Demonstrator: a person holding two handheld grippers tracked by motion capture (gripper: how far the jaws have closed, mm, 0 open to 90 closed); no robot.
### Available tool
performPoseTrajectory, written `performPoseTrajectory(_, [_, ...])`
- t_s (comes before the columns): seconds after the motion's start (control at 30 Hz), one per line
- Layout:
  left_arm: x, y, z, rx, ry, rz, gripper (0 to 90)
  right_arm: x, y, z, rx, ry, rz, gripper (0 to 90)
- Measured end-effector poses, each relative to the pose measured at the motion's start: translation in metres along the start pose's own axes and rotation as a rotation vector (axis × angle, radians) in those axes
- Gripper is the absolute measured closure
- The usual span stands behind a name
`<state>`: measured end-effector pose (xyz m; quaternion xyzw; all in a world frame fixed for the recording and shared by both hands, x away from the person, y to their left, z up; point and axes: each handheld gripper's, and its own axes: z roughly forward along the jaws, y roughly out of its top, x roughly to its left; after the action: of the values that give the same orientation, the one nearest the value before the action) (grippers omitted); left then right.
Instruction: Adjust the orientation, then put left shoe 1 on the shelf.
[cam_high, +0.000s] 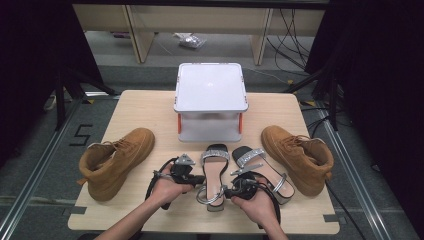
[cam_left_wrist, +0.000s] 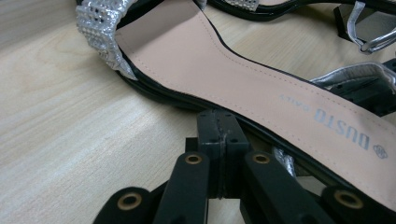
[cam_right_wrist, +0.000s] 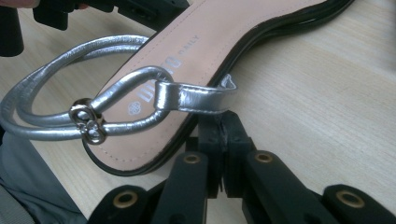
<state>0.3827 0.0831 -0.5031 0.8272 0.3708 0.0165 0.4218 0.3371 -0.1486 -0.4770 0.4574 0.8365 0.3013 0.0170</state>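
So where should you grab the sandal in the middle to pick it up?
Grip the thin sole edge of the sandal near the heel, coming in level from its left or right side. It lies flat on the table, and the silver ankle strap is loose and floppy.

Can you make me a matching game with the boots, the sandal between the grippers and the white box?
Things:
1. Left boot
2. Right boot
3. White box
4. Sandal between the grippers

Places:
A. At the far middle of the table
B. At the near middle, flanked by the left gripper and right gripper
C. At the right side of the table
D. At the left side of the table

Pairs: 1-D, 2-C, 3-A, 4-B
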Motion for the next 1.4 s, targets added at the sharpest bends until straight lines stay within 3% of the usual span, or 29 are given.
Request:
performPoseTrajectory(0.07, [0.001, 0.000, -0.001, -0.003, -0.017, 0.006, 89.3, -0.001, 0.000, 0.000, 0.002, 0.003, 0.006, 84.6])
performPoseTrajectory(0.13, [0.001, -0.001, -0.003, -0.013, -0.003, 0.021, 88.0, -0.005, -0.001, 0.000, -0.013, 0.001, 0.001, 81.9])
performPoseTrajectory(0.27, [0.005, -0.001, -0.010, -0.032, 0.000, 0.034, 85.5, -0.010, -0.002, -0.010, 0.014, -0.029, 0.048, 73.6])
performPoseTrajectory(0.33, [0.009, 0.000, -0.020, -0.065, 0.023, 0.046, 84.9, -0.013, -0.005, -0.016, -0.015, -0.046, 0.043, 70.4])
performPoseTrajectory(0.47, [0.015, 0.003, -0.030, -0.118, 0.028, 0.042, 84.2, -0.019, -0.005, -0.025, -0.021, -0.056, 0.059, 63.6])
performPoseTrajectory(0.5, [0.019, 0.007, -0.038, -0.149, 0.047, 0.044, 84.2, -0.022, -0.004, -0.030, -0.031, -0.061, 0.083, 58.6])
performPoseTrajectory(0.57, [0.023, 0.010, -0.042, -0.163, 0.045, 0.045, 84.2, -0.023, -0.004, -0.030, -0.040, -0.068, 0.091, 57.5])
performPoseTrajectory(0.6, [0.026, 0.014, -0.048, -0.191, 0.068, 0.049, 84.4, -0.024, -0.002, -0.031, -0.059, -0.083, 0.094, 54.6])
performPoseTrajectory(0.83, [0.037, 0.029, -0.066, -0.252, 0.105, 0.053, 86.9, -0.024, -0.003, -0.031, -0.069, -0.093, 0.136, 51.3])
performPoseTrajectory(1.0, [0.046, 0.039, -0.073, -0.287, 0.118, 0.031, 89.0, -0.022, -0.005, -0.029, -0.092, -0.086, 0.164, 50.1])
performPoseTrajectory(1.03, [0.050, 0.043, -0.076, -0.299, 0.122, 0.028, 89.0, -0.020, -0.002, -0.031, -0.070, -0.084, 0.155, 49.6])
performPoseTrajectory(1.23, [0.057, 0.061, -0.087, -0.341, 0.152, 0.030, 89.1, -0.017, 0.009, -0.030, -0.077, -0.084, 0.178, 47.9])
performPoseTrajectory(1.33, [0.062, 0.082, -0.091, -0.372, 0.173, 0.052, 89.1, -0.016, 0.021, -0.029, -0.078, -0.086, 0.177, 47.0])
performPoseTrajectory(1.37, [0.065, 0.089, -0.091, -0.389, 0.162, 0.080, 89.1, -0.017, 0.024, -0.030, -0.086, -0.092, 0.174, 47.0])
performPoseTrajectory(1.4, [0.065, 0.089, -0.091, -0.389, 0.162, 0.080, 89.1, -0.017, 0.024, -0.030, -0.086, -0.092, 0.174, 47.0])
